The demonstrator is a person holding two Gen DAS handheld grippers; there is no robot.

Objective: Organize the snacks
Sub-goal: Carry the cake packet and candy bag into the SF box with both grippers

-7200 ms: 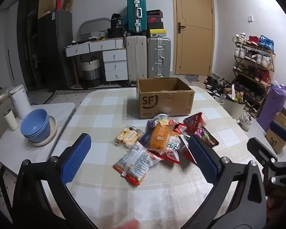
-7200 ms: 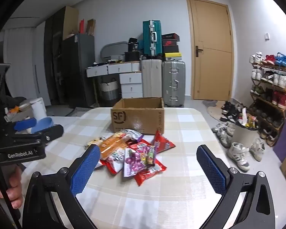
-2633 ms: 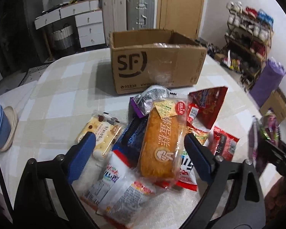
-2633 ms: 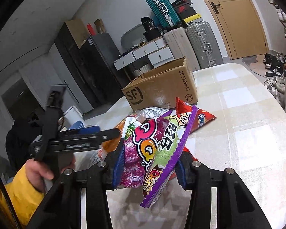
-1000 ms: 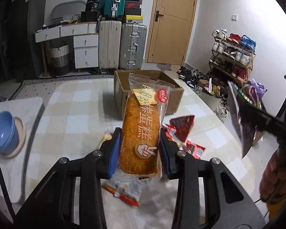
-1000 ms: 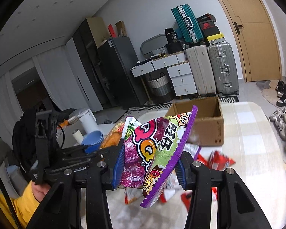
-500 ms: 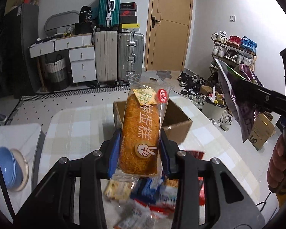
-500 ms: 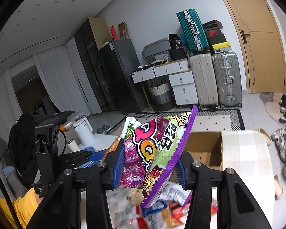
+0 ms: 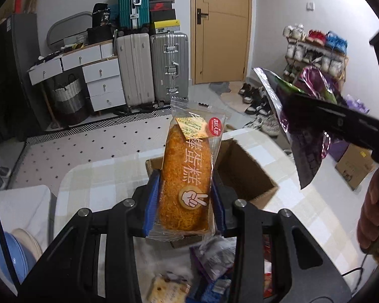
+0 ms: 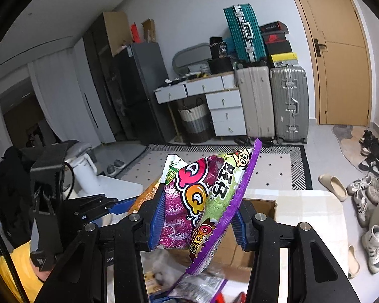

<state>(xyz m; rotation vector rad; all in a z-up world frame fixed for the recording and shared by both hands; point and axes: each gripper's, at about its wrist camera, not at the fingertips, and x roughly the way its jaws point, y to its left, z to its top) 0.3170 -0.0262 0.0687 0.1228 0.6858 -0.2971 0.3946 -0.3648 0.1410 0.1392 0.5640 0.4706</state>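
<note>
Up high, my left gripper (image 9: 185,202) clamped the cake packet (image 9: 187,174) upright, my right gripper (image 10: 197,217) the purple candy bag (image 10: 204,202). Both hung above the open cardboard box (image 9: 242,174), which lay just ahead and below; I judged the left nearer.

The room is evenly and softly lit; no single source can be made out. Straight lines are bowed by strong fisheye distortion, and the corners are blacked out. Snacks (image 9: 212,265) low on the worktop (image 9: 93,176) are smeared by motion blur. Faint glare is seen on the cake wrapper (image 9: 187,174).
</note>
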